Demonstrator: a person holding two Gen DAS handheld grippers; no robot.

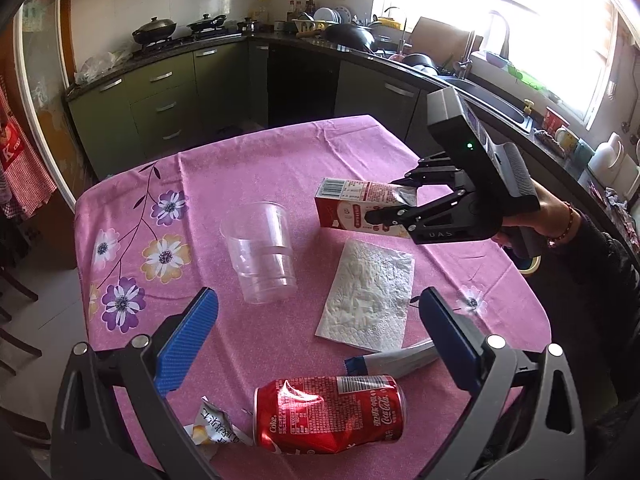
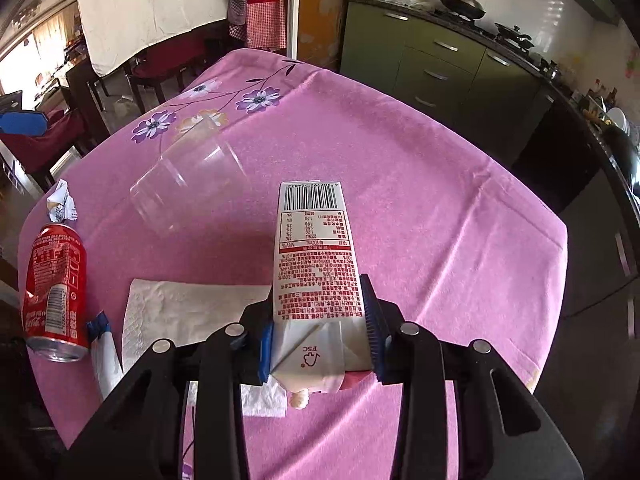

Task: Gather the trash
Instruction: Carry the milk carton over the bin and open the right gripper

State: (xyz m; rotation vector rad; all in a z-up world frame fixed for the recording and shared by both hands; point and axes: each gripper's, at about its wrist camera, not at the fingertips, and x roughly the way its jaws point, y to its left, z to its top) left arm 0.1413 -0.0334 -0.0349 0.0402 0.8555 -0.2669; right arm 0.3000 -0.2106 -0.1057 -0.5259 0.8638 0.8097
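Observation:
My right gripper (image 2: 320, 332) is shut on a red and white milk carton (image 2: 316, 256) and holds it above the pink tablecloth; it also shows in the left wrist view (image 1: 392, 204) with the carton (image 1: 352, 204). My left gripper (image 1: 320, 332) is open and empty above a crushed red Coke can (image 1: 332, 412), which lies on its side. A clear plastic cup (image 1: 260, 252) lies on its side. A white napkin (image 1: 368, 296) lies flat. A grey tube with a blue cap (image 1: 392, 360) and a crumpled wrapper (image 1: 212, 428) lie near the can.
The pink flowered tablecloth (image 1: 248, 172) covers the table. Green kitchen cabinets (image 1: 160, 96) and a dark counter with pans and dishes stand behind. Chairs (image 2: 80, 92) stand beyond the table's far side in the right wrist view.

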